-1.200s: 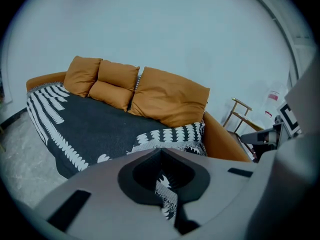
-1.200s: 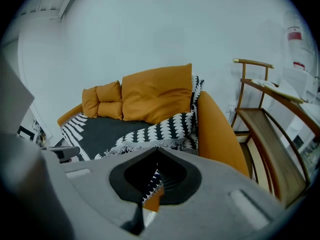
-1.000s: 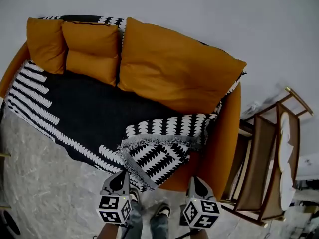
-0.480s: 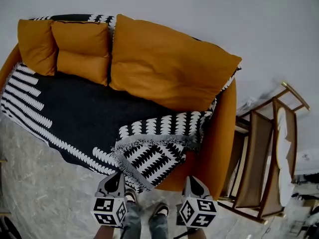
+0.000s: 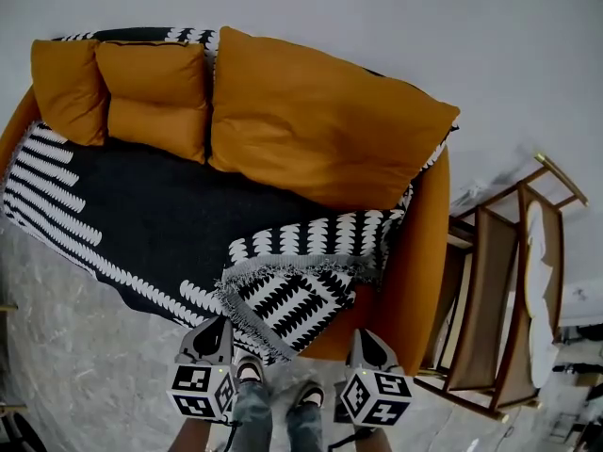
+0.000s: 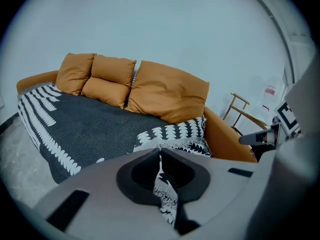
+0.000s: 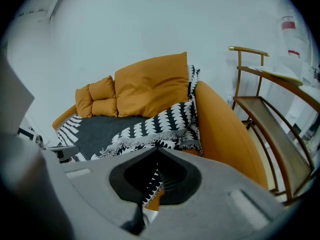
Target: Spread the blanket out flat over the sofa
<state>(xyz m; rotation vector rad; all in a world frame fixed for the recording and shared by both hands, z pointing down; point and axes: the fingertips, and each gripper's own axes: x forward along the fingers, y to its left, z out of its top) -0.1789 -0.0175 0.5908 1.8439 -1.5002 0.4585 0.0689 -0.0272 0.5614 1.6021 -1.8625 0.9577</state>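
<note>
An orange sofa [image 5: 429, 243] carries a black blanket [image 5: 160, 205] with white leaf stripes across its seat. The blanket's right corner [image 5: 301, 262] is folded back on itself, fringe showing, and bunched near the right armrest. My left gripper [image 5: 215, 326] hovers just in front of the blanket's hanging front edge, jaws shut with nothing visibly in them. My right gripper [image 5: 366, 337] sits before the sofa's right front corner, also shut and empty. In the left gripper view the left gripper [image 6: 160, 153] points at the folded corner [image 6: 175, 134]. In the right gripper view the right gripper [image 7: 158, 153] faces the fringe [image 7: 145, 141].
Three orange cushions [image 5: 320, 121] lean on the backrest. A wooden rack [image 5: 499, 309] stands right of the sofa, close to the armrest. The person's shoes [image 5: 249, 371] stand on grey marbled floor [image 5: 66, 347] between the grippers. A white wall rises behind.
The head view has swung slightly, so the sofa sits a little further left in the picture. The blanket and both grippers stay as they were.
</note>
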